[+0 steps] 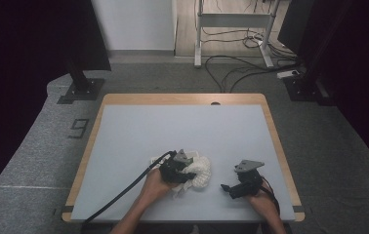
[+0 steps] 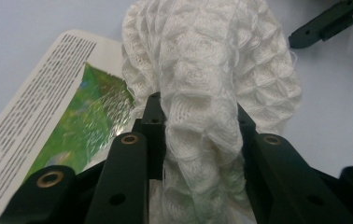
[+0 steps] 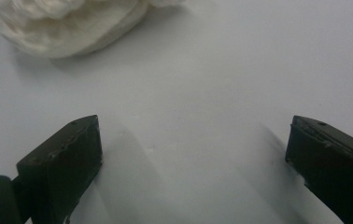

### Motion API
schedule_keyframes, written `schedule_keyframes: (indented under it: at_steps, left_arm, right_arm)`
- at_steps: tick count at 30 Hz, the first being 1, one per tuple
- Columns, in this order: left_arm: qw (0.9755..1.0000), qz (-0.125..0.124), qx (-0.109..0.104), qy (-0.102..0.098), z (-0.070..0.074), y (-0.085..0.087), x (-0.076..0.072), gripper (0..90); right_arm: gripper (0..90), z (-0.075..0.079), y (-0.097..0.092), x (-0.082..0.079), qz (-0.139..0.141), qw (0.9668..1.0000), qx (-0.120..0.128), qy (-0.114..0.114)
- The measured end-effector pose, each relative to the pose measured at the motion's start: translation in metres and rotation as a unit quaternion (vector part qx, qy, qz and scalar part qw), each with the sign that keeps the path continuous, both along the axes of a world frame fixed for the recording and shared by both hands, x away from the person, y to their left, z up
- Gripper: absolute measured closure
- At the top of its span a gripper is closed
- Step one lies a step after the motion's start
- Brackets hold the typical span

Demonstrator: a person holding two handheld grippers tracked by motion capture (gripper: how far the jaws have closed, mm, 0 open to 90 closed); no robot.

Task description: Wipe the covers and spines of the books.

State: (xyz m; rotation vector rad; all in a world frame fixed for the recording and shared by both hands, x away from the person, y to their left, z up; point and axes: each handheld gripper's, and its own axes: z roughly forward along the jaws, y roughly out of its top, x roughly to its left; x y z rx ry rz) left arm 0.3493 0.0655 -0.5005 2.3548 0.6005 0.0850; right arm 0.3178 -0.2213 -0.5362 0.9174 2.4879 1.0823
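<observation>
Jaws clamped on white cloth [image 2: 202, 93]

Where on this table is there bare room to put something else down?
The whole far half of the table, up to its wooden back edge, is bare, and so is the near left corner. It is crowded near the front middle: the left gripper clamps the white knitted cloth over a printed leaflet, with the open right gripper beside it.

We see bare table [image 1: 173, 126] from nine through three o'clock; only the white knitted cloth [image 1: 199, 171] and printed leaflet [image 2: 48, 112] block the near centre at six.
</observation>
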Motion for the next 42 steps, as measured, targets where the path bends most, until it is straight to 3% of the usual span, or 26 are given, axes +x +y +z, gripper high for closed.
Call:
schedule_keyframes:
  at_steps: [9, 20, 33, 42]
  left_arm:
    - [1.0000, -0.008, 0.003, -0.004, -0.001, -0.020, 0.005, 67.9]
    - [1.0000, -0.004, -0.004, -0.005, 0.005, -0.020, 0.005, 68.6]
    - [0.9995, 0.001, -0.020, -0.025, 0.041, -0.015, 0.007, 68.6]
    - [0.9991, -0.001, -0.006, -0.042, 0.061, -0.018, 0.011, 68.5]
  right_arm:
    - [3.1, 0.000, 0.000, 0.000, 0.000, 1.0000, 0.000, 0.000]
    - [3.2, 0.000, 0.000, 0.000, 0.000, 1.0000, 0.000, 0.000]
    - [3.2, 0.000, 0.000, 0.000, -0.001, 1.0000, 0.000, 0.000]
    - [3.2, 0.000, 0.000, 0.000, -0.001, 1.0000, 0.001, 0.000]
